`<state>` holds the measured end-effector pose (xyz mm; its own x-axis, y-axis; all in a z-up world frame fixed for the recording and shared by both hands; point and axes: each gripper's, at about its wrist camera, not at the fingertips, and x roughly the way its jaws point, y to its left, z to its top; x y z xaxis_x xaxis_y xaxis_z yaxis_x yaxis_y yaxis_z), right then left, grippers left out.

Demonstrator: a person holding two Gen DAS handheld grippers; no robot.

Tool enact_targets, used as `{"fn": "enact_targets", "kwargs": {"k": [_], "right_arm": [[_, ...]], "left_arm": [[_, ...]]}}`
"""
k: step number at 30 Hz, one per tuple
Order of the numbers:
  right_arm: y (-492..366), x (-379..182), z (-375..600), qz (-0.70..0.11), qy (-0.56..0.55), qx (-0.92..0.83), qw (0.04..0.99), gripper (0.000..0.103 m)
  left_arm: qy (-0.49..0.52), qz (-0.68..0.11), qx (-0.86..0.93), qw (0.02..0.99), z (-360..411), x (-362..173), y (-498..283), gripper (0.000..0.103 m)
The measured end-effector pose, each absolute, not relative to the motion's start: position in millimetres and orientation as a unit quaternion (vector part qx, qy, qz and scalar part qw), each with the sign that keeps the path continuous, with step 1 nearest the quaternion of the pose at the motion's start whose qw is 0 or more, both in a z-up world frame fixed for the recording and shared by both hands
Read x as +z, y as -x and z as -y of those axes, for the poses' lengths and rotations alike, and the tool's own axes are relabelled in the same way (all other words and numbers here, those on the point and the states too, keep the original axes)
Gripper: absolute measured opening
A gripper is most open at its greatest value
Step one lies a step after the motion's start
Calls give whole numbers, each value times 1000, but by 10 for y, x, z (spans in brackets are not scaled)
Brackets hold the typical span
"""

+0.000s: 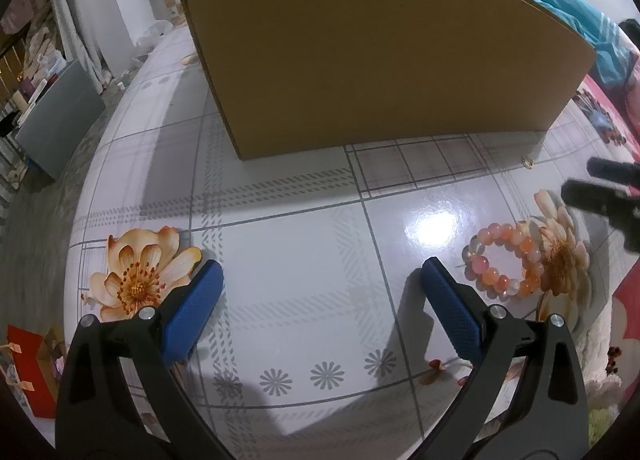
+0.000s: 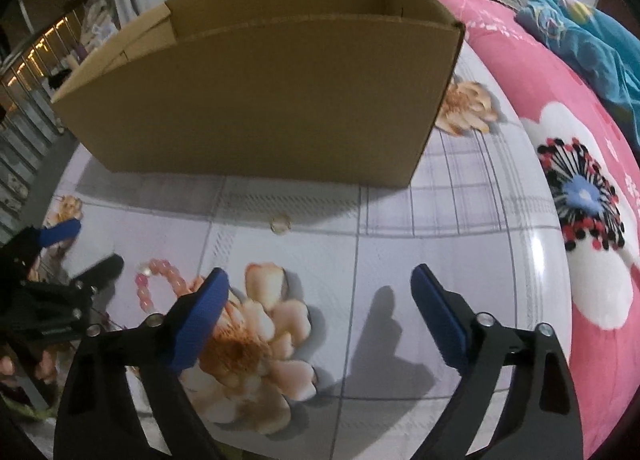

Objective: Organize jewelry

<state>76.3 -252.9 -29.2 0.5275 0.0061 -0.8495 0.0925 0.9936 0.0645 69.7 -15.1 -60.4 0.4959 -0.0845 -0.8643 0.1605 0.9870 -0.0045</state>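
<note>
A pink and orange bead bracelet (image 1: 505, 260) lies on the flowered tablecloth, just right of my left gripper's right finger; in the right wrist view the bracelet (image 2: 160, 280) lies left of my right gripper's left finger, partly hidden by it. A small ring (image 1: 528, 162) lies near the box's front right corner; it shows as a pale ring (image 2: 280, 224) ahead of my right gripper. An open cardboard box (image 1: 380, 59) (image 2: 260, 99) stands behind. My left gripper (image 1: 322, 274) is open and empty. My right gripper (image 2: 320, 280) is open and empty.
The table (image 1: 304, 244) has a glossy white cloth with flower prints. A pink flowered blanket (image 2: 580, 219) and a teal cloth (image 2: 592, 39) lie along the right edge. The floor and a grey cabinet (image 1: 60, 123) are to the left. The left gripper shows at the right wrist view's left edge (image 2: 60, 260).
</note>
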Motion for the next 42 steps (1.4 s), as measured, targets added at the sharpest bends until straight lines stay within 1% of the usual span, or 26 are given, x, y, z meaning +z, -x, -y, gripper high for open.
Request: {"fn": "enact_targets", "kwargs": {"k": [1,4,7,10,14,15,16,19,21,24,28,35,36,41,42], "right_arm": [[-779,-283,2544,-483,-56,-23,874,81],[-796,-279,2570,-480,-64,-18,875,77],[-774,-272,2569,-476,-65,-15,877,77],[-706,-252,2531,-468,-67,-9,881,77],[-677,-248,2514,-457,-63,3,887,75],[-675,-251,2505,-456,-60,5,888,73],[-681,-258,2495,-455,-56,7,889,71],[-703,-279,2475,-454,-50,14,890,66],[-722,-300,2475,-454,-52,20,889,62],[-742,-339,2487,-456,-56,27,888,55],[-768,-370,2501,-455,-60,34,888,49],[-847,-389,2469,-455,-46,43,888,40],[-855,-390,2463,-455,-45,45,888,37],[-922,-398,2374,-453,-27,54,889,33],[-935,-407,2357,-454,-22,55,889,31]], "left_arm": [[-40,-496,-74,864,153,-603,-703,96],[-47,-491,-90,865,147,-598,-712,96],[-49,-488,-95,866,127,-587,-712,96],[-34,-455,-129,880,110,-489,-612,96],[-26,-439,-170,882,220,-401,-555,95],[-25,-434,-181,882,279,-384,-545,92],[-27,-430,-191,882,337,-366,-541,82],[-38,-432,-204,878,474,-363,-548,69],[-44,-438,-214,872,558,-387,-567,54],[-53,-448,-226,863,658,-432,-592,44],[-69,-457,-224,858,745,-484,-609,39],[-110,-455,-209,858,845,-527,-601,39],[-113,-455,-211,858,859,-529,-600,37],[-113,-455,-212,857,858,-528,-628,29],[-114,-455,-213,857,851,-525,-629,27]]}}
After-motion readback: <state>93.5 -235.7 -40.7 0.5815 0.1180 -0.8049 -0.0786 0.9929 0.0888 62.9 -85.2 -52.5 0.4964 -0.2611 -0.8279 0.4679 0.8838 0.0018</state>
